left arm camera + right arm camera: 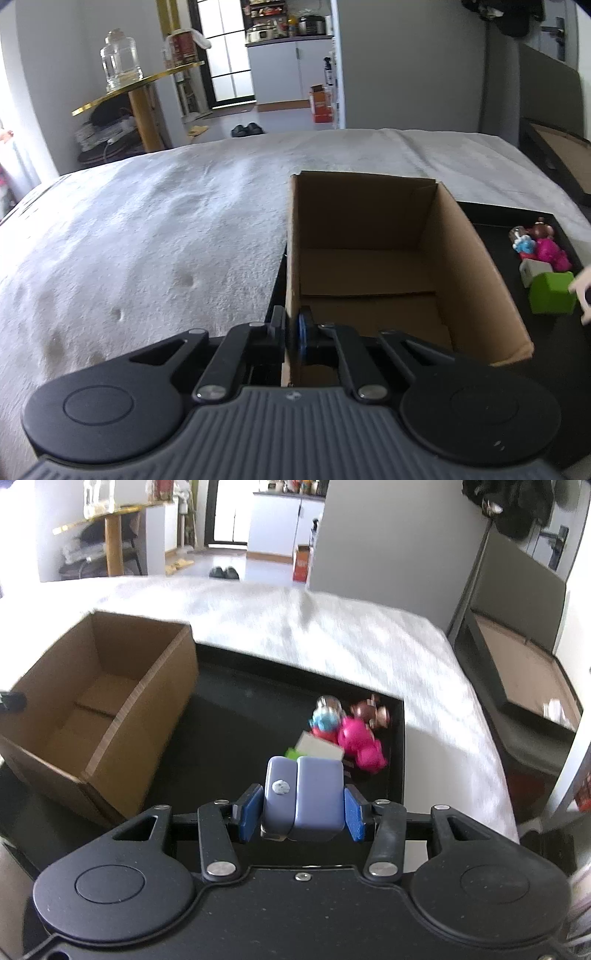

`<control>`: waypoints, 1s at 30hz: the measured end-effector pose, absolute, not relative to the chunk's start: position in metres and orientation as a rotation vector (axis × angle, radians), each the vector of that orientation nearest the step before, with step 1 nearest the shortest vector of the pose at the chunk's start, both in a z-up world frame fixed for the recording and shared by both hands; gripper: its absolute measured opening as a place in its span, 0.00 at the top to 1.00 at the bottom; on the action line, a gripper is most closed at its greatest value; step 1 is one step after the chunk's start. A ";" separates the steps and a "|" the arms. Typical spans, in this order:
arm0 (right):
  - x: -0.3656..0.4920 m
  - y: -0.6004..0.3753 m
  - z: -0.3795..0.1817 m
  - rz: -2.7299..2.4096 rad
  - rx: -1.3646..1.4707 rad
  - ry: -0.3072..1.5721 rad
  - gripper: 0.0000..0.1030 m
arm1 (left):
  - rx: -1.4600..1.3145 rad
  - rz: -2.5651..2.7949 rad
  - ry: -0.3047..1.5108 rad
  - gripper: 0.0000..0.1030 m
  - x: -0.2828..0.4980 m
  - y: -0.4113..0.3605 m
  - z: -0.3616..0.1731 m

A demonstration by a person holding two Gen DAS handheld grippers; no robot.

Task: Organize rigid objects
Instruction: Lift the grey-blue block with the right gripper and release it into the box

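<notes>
An open, empty cardboard box (369, 229) stands on a black tray (517, 218) on the bed. My left gripper (291, 321) is shut on the box's left wall near its front corner, one finger outside and one inside. In the right wrist view the box (110, 686) sits at the left of the tray (258, 701). My right gripper (301, 812) is shut on a lavender block toy (310, 797), held above the tray. Beyond it lie a pink figure (360, 744), a brown figure (371, 710), a blue-and-red figure (323, 720), a white block (321, 747) and a green block (552, 293).
A white bedcover (147, 229) stretches left of and beyond the tray. A dark frame with a cardboard panel (517, 672) stands off the bed's right side. Far left is a gold table (129, 92) with a glass jar (120, 61).
</notes>
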State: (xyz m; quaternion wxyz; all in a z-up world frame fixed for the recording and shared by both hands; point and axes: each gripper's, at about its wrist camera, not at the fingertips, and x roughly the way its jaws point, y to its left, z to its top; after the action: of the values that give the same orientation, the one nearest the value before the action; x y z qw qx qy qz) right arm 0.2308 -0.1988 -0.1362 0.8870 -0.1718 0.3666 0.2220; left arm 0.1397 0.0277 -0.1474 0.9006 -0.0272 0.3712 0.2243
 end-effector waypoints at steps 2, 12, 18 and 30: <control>0.230 -0.195 -0.128 0.474 -0.353 0.744 0.55 | -0.060 0.464 0.770 0.94 0.140 0.030 -0.149; 0.225 -0.161 -0.094 0.564 -0.358 0.649 0.55 | -0.094 0.535 0.789 0.91 0.146 0.040 -0.151; 0.218 -0.135 -0.085 0.643 -0.391 0.602 0.55 | -0.132 0.555 0.776 0.89 0.147 0.048 -0.150; 0.208 -0.077 -0.094 0.846 -0.576 0.511 0.55 | -0.189 0.556 0.772 0.89 0.147 0.051 -0.148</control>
State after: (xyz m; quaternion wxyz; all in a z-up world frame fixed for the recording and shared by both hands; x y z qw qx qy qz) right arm 0.2077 -0.0770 -0.0944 0.8408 -0.2728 0.2416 0.4003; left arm 0.1474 0.0511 -0.1476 0.8848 -0.0910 0.3709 0.2670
